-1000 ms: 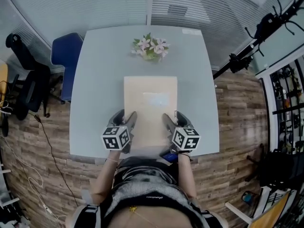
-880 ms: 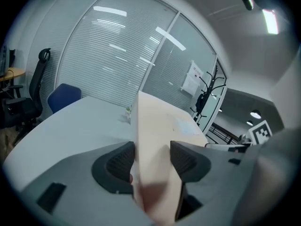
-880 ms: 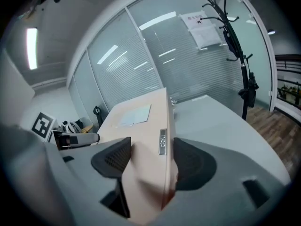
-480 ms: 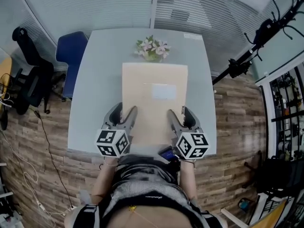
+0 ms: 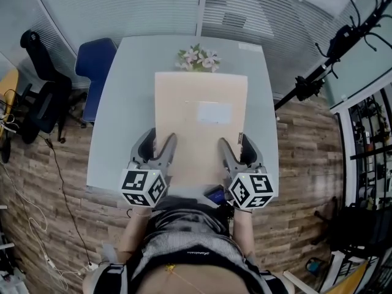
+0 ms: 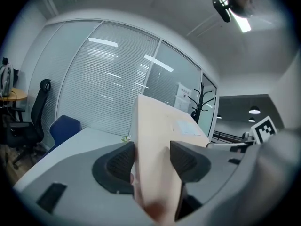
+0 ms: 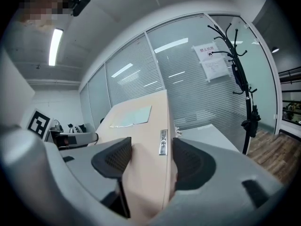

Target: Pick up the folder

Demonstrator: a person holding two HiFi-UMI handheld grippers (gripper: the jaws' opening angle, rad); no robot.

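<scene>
The left gripper [image 6: 151, 160] is closed on the folder [image 5: 201, 127]. Its two jaws clamp the folder's left long edge close to the near corner, one jaw on the upper face and one underneath. The right gripper [image 7: 146, 161] grips the same folder in the same way. Its jaws stand wide, pressed on the thicker right edge, also close to the near corner.

The beige folder reaches away from both grippers, lifted off the pale grey worktop [image 5: 122, 103] and held above its middle. A narrow metal strip [image 7: 162, 141] sits on the folder's right edge, just beyond the right gripper's jaws. On the folder's upper face, towards its far end, lies a pale rectangular label [image 5: 214, 112]; no writing shows on it. Each gripper's cube bears black-and-white square markers.

A small bunch of pink and white flowers [image 5: 197, 59] stands on the worktop just past the folder's far edge. A blue chair [image 5: 95, 72] is well to the left of the folder. Beyond the folder, to its right, printed sheets [image 7: 210, 60] hang on the glass wall; their print is too small to read.
</scene>
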